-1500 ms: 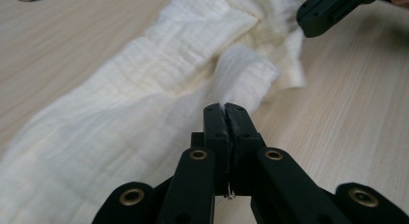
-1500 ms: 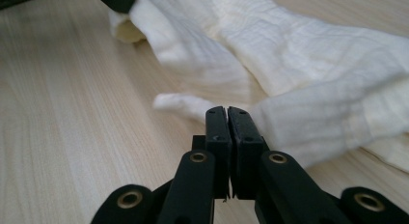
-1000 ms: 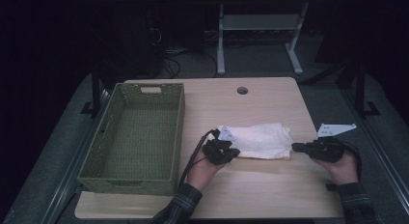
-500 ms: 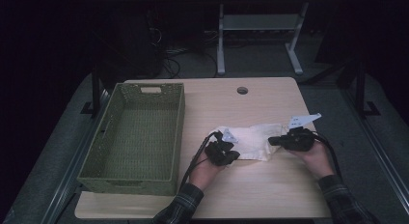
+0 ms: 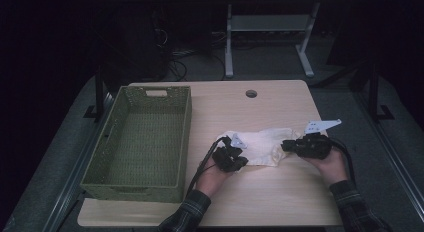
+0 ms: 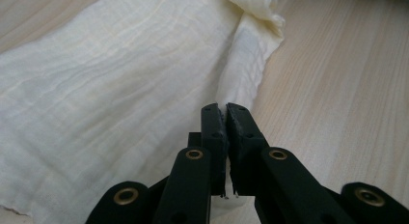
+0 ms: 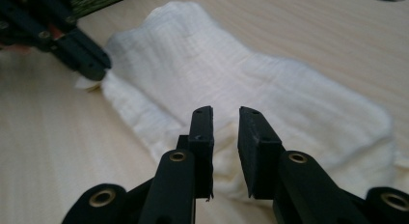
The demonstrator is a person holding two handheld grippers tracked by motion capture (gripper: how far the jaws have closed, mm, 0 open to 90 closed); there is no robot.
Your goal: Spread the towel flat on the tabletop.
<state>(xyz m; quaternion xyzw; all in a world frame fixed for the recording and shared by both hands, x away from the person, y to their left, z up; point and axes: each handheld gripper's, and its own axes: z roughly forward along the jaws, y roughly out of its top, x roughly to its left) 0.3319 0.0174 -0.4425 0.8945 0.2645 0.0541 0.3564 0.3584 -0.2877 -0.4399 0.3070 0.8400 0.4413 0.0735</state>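
**Cloth on the worktop: handling properties and hold points**

Cloth [image 5: 260,146], cream-white and finely crinkled, lies crumpled flat on the pale wooden worktop [image 5: 270,202], to the right of a green woven basket [image 5: 145,142] that stands apart from it. The left gripper [image 6: 225,108] sits at the cloth's near-left edge; in the left gripper view its fingers [image 6: 212,132] are pressed together, and a fold of the hem appears pinched between their tips. The right gripper [image 7: 225,113] hovers over the cloth's opposite end; in the right gripper view its fingers [image 7: 253,137] stand apart with a clear gap, gripping nothing, the fabric lying just beneath them.

Judged from its weave and loose wrinkles, the material is light, soft and wholly limp: it will drape, bunch and trail from any single hold instead of keeping its shape. It is not fragile, and its textured surface should resist slipping. The soundest holds are edges or corners, where a doubled hem gives thickness to clamp; a pinch on the flat middle risks catching only one layer. Holds at opposite ends would keep it spread.
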